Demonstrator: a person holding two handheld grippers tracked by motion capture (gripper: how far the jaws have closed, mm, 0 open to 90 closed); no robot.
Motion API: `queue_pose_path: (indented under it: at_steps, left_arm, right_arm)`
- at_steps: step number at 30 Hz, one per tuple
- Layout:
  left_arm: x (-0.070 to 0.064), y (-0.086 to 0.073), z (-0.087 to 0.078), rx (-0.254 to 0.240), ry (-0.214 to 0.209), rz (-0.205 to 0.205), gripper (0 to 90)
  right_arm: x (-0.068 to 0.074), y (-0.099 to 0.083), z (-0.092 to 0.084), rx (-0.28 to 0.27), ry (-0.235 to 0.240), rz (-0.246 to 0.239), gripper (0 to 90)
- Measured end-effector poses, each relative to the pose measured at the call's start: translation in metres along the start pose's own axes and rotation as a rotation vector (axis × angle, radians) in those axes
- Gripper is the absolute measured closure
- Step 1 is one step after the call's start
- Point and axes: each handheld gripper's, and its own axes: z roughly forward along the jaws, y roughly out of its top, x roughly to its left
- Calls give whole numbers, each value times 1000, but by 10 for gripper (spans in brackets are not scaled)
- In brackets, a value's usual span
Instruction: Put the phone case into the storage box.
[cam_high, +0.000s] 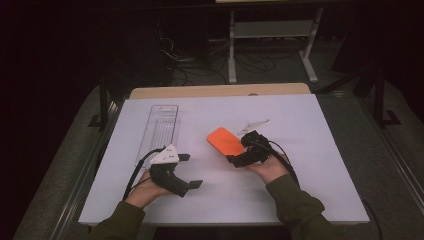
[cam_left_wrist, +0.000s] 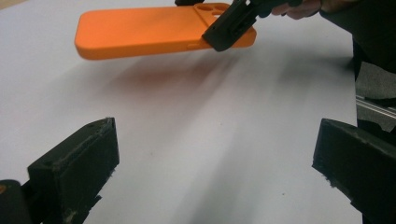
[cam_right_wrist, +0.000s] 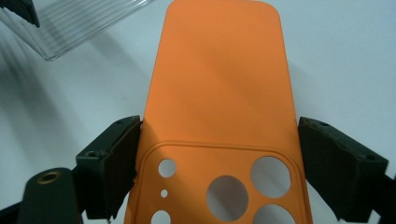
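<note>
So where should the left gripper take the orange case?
By the plain end of the orange case, jaws across its two long edges, coming in from the end opposite the right gripper. That end is free and lifted off the table; the camera-hole end is already held.

Olive-green sleeves; black tongs (cam_high: 239, 152) with trailing black cables, one (cam_high: 189, 170) topped by a grey plate.

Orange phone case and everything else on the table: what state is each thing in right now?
Orange phone case: held off the table, gripped across its camera end.
Right gripper: jaws shut on the case's sides.
Left gripper: jaws open, holding nothing.
Clear plastic tray: lying flat, untouched.
</note>
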Motion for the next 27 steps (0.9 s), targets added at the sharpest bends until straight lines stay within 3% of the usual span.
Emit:
queue_pose_path:
  at_steps: [19,27]
  left_arm:
    - [0,0,0,11,3,8,0]
    - [0,1,0,15,3,12,0]
  right_arm:
    - [-22,-14,-27,-32,52,-74,148]
    - [-31,-20,-38,-57,84,-139,148]
